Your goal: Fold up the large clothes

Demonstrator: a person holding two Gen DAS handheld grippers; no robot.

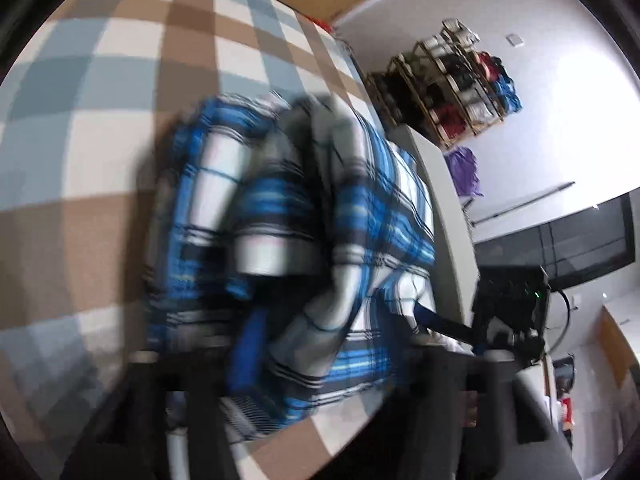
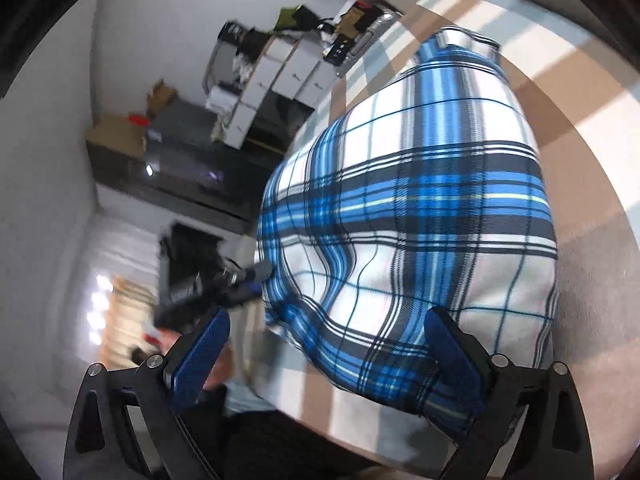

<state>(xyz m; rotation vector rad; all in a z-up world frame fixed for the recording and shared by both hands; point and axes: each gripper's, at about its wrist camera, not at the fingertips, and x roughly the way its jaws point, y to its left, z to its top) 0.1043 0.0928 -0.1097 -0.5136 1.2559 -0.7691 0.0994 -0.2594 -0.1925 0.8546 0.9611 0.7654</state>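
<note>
Checked cloth [image 1: 100, 160] in brown, pale blue and white covers the table under both my grippers, and white walls close the room behind it. On that cloth lies the shirt [image 2: 420, 208], a blue, white and navy plaid, spread fairly flat in the right wrist view and reaching from just in front of my right gripper [image 2: 328, 356] away toward the far edge of the cloth. My right gripper has its fingers [image 2: 200, 356] wide apart; the blue pad on the far side rests at the near hem of the shirt, while the other hangs off the side of the shirt, with nothing between them that is pinched. In the left wrist view the shirt [image 1: 312, 240] is bunched and badly blurred, heaped right in front of my left gripper [image 1: 256, 360]. A blue pad shows up against the fabric there, but with the blur I cannot tell whether that gripper is closed on the shirt or not. My right gripper [image 1: 508, 312] shows in that view too, just past the shirt's edge. Beyond the shirt, against the wall, stands a wooden rack [image 1: 452, 92] stacked with clothes, and a purple garment [image 1: 464, 172] hangs below it. On the shirt's other side, in the right wrist view, are white drawers [image 2: 280, 76] and a dark cabinet [image 2: 180, 168].
</note>
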